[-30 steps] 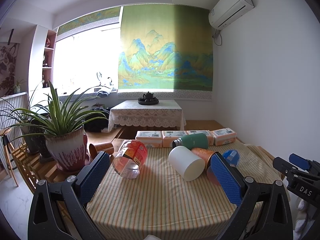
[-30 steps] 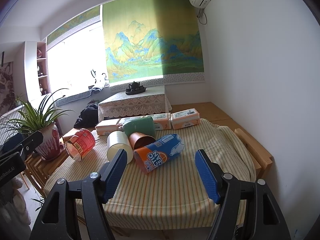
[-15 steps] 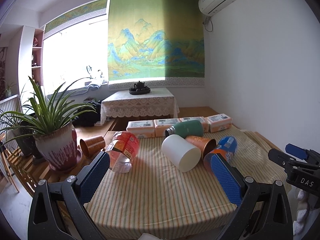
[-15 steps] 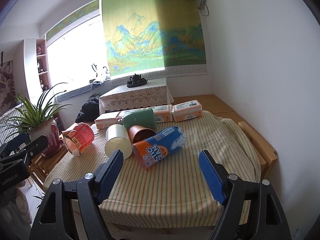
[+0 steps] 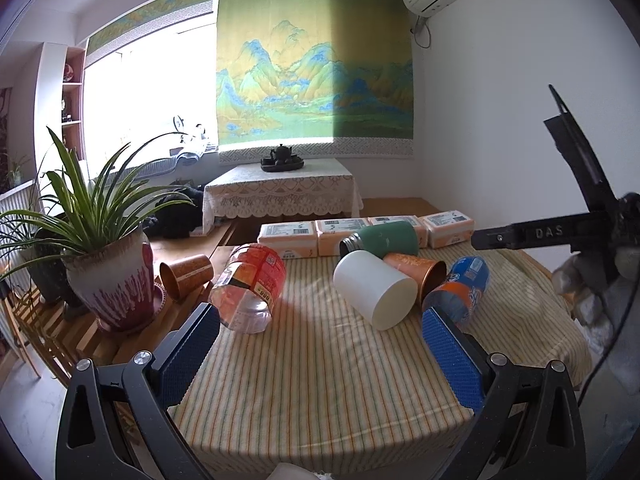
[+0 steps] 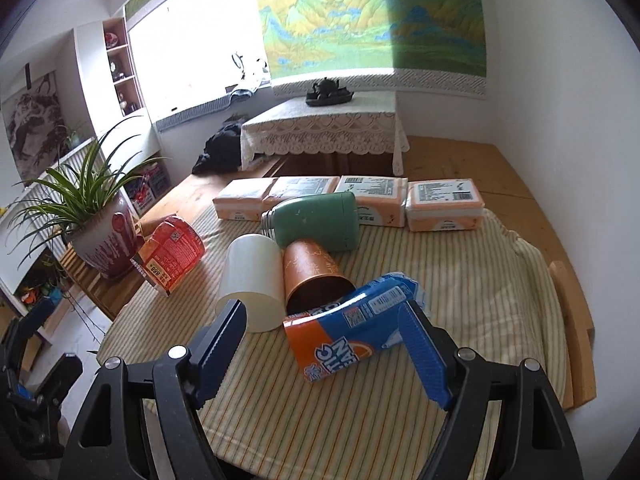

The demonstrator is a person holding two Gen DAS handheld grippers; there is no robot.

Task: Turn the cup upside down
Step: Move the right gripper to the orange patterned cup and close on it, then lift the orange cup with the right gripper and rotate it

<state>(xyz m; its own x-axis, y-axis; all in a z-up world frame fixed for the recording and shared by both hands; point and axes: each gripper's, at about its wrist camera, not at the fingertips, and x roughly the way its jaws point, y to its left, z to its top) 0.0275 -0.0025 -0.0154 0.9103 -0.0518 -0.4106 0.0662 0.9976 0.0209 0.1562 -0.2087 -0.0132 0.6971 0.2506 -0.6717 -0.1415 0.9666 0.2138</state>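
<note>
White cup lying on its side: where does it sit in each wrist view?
Left wrist: the white cup lies right of centre, just beyond the open left gripper.
Right wrist: white cup left of centre.
Shared landmark: the green flask behind it.

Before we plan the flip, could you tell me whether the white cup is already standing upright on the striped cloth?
No, the white cup lies on its side on the striped cloth, touching the copper-coloured cup beside it.

Daylight from window (image 5: 148, 92) at left, blown out to white. Shadows on bench (image 5: 320, 360) fall rightward, soft. Strong fisheye curvature, dark vignette at corners. Focus sharp centrally; edges slightly soft.
</note>
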